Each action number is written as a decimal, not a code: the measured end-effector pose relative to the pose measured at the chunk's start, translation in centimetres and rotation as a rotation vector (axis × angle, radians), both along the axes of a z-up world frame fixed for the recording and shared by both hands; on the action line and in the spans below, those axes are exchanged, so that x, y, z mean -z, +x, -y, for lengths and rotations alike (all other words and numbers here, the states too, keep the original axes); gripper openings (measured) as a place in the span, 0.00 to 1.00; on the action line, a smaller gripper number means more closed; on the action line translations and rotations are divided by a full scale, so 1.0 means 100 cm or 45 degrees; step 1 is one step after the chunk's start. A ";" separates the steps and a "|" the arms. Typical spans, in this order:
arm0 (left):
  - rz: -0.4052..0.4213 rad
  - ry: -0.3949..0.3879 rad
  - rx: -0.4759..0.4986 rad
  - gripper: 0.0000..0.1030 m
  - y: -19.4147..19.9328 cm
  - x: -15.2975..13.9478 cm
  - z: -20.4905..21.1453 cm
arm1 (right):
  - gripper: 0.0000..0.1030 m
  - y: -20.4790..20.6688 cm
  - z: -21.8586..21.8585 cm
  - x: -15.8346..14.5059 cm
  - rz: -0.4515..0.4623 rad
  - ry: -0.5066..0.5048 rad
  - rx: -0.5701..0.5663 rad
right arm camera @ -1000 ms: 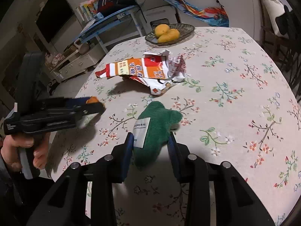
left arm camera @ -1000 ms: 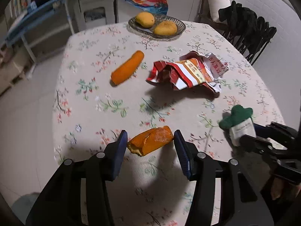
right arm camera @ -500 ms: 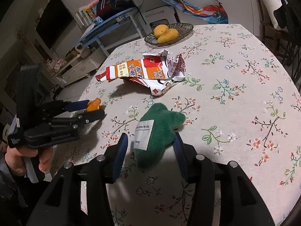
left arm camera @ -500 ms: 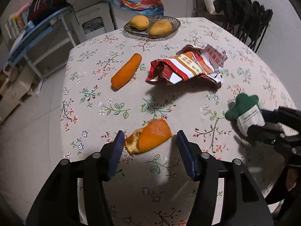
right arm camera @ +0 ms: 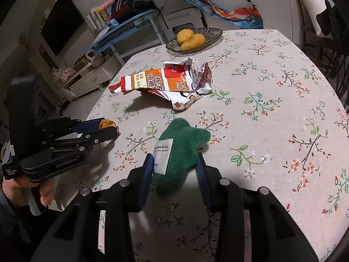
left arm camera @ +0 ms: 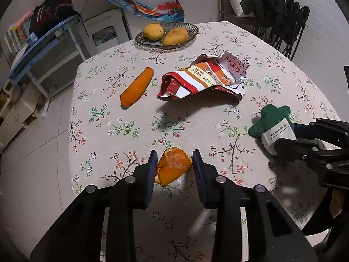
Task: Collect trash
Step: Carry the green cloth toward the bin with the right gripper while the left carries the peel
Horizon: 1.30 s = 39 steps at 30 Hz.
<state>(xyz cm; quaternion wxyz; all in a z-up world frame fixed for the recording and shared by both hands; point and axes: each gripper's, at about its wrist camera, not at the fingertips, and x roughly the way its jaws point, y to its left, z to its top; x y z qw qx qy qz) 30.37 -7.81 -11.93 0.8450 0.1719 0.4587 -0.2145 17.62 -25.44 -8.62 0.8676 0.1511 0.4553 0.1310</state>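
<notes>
An orange peel (left arm camera: pixel 173 166) sits between the fingers of my left gripper (left arm camera: pixel 174 163), which is shut on it just above the floral tablecloth; it also shows in the right wrist view (right arm camera: pixel 106 123). My right gripper (right arm camera: pixel 175 166) is shut on a green plush toy (right arm camera: pixel 181 148) with a white label, seen from the left wrist view (left arm camera: pixel 272 124). A crumpled red, orange and white snack bag (left arm camera: pixel 205 78) lies in the middle of the table, also in the right wrist view (right arm camera: pixel 163 83).
A carrot (left arm camera: pixel 137 87) lies left of the bag. A glass dish (left arm camera: pixel 194 32) with two mangoes stands at the far edge. Black folding chairs (left arm camera: pixel 281 21) stand at the right, a blue shelf (left arm camera: pixel 39 50) at the left. The table edge (left arm camera: pixel 69 131) drops to the floor.
My left gripper closed on the orange peel and drew it back toward the near edge. My right gripper opened briefly, then shut again on the green plush toy.
</notes>
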 end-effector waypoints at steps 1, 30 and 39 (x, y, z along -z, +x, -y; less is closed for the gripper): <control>0.004 0.001 0.001 0.30 -0.001 0.000 0.001 | 0.36 0.000 -0.001 0.000 0.000 0.001 -0.003; 0.070 -0.414 -0.225 0.30 -0.077 -0.040 -0.031 | 0.26 -0.062 -0.001 -0.032 0.146 0.058 0.035; 0.084 -0.492 -0.241 0.30 -0.106 -0.043 -0.040 | 0.26 -0.086 -0.004 -0.035 0.165 0.059 0.032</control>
